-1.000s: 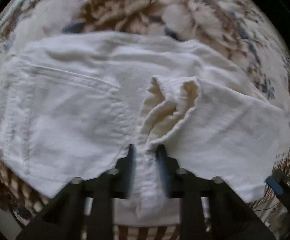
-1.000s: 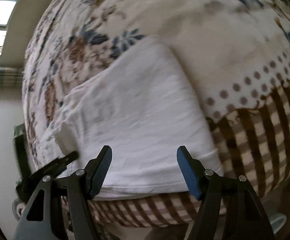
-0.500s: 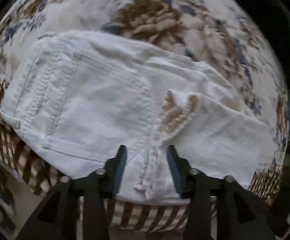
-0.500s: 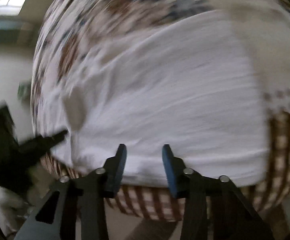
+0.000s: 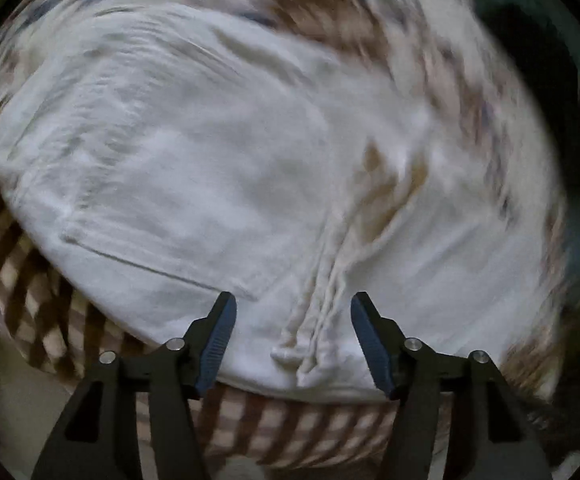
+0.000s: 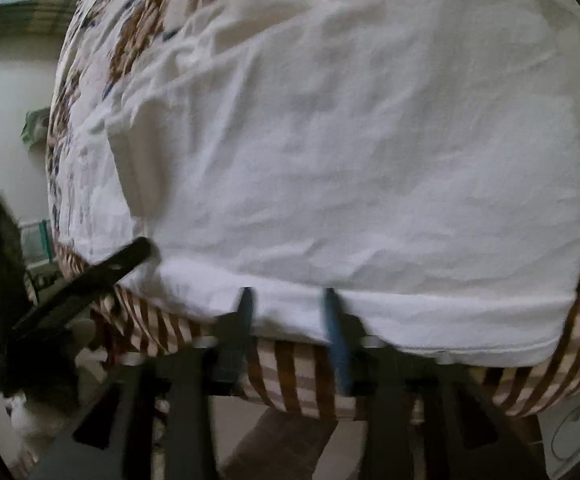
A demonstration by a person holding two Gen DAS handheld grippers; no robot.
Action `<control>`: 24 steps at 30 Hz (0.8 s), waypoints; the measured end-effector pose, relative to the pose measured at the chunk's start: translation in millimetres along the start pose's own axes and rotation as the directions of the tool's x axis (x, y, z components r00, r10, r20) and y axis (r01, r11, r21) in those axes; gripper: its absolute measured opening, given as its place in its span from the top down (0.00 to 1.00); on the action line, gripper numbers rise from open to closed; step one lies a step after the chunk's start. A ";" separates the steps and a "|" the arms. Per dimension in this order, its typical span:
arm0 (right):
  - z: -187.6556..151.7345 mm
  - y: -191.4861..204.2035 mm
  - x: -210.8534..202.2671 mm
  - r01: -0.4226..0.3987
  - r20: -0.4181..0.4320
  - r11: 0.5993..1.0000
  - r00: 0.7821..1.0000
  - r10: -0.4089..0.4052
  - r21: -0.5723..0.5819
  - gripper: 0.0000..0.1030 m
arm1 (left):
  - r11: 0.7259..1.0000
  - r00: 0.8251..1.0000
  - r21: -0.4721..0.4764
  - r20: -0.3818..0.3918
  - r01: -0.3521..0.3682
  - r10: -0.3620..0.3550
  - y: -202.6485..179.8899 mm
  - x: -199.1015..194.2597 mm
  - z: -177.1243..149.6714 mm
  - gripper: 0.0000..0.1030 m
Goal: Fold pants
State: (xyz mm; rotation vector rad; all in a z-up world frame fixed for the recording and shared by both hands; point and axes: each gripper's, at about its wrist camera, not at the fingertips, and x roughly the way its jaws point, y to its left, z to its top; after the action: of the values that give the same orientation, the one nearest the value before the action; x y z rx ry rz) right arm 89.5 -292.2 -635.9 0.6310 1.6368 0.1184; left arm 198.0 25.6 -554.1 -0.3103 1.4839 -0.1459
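Lying part-folded on the bed (image 5: pixel 250 412), the pants (image 5: pixel 210 184) await another fold: left hand-held gripper (image 5: pixel 291 342) gapes empty at their 6 o'clock hem, right hand-held gripper (image 6: pixel 288 320) nears that edge half-open, needing a pinch.

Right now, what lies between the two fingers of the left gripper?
In the left wrist view, the bunched seam ridge of the white pants lies between the open left gripper's fingers, untouched.

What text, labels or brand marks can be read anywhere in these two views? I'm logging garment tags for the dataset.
None can be read.
White pants: no tag, label or print shows in either view; the left wrist view is motion-blurred.
Floral bedspread: pattern only, no writing.
Left gripper and right gripper: plain black with blue pads, no markings visible.
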 end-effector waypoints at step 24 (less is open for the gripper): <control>37.4 86.4 33.3 0.174 0.011 0.984 0.985 -0.174 0.037 0.29 | 0.830 0.946 -0.526 0.324 0.184 -0.004 164.4 -13.3 20.4 0.75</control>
State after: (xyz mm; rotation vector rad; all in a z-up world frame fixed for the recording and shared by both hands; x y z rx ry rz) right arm 152.1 -214.5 -635.3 0.5122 1.6761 -0.0433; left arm 201.7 188.2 -588.4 -0.8412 1.1670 0.2551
